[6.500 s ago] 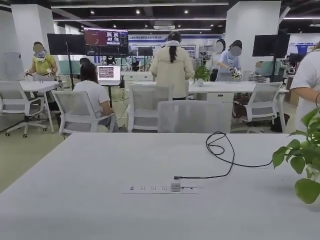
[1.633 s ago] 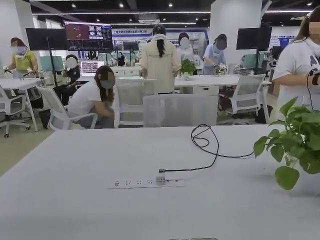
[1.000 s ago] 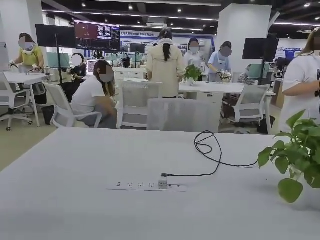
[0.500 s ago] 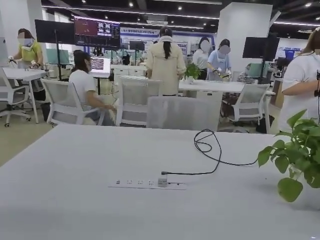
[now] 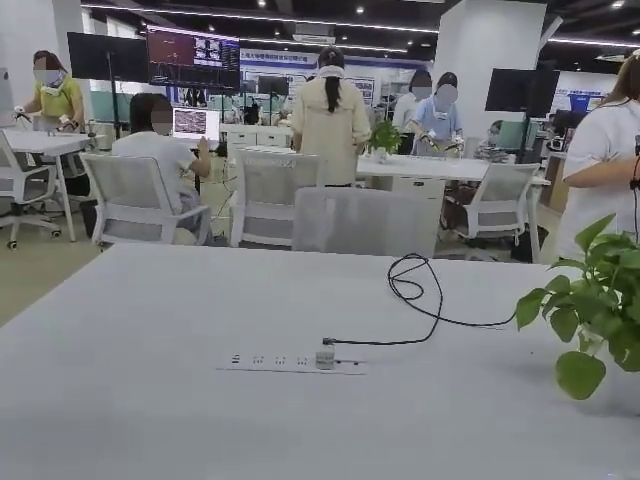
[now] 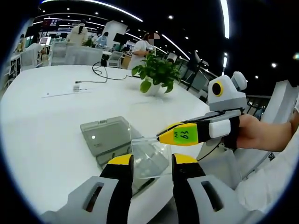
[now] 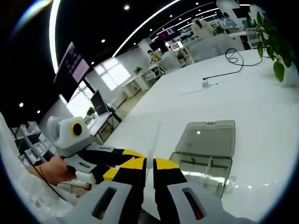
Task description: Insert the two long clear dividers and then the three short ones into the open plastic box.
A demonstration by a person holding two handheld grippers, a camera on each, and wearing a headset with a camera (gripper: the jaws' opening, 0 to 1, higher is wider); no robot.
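I record my right gripper [image 7: 150, 162] pinched narrow on a clear divider [image 6: 149, 156], which shows edge-on between its jaws. My left gripper [image 6: 153, 159] stands with jaws apart, the sheet visible through the gap. The open plastic box [image 6: 105, 135] lies just beyond on the white table [image 6: 42, 121], with its lid flat.

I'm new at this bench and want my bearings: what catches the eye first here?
The right gripper pinches a clear divider just ahead of the open left gripper. Close by, the open plastic box lies on the white table, and a leafy green plant stands farther back.
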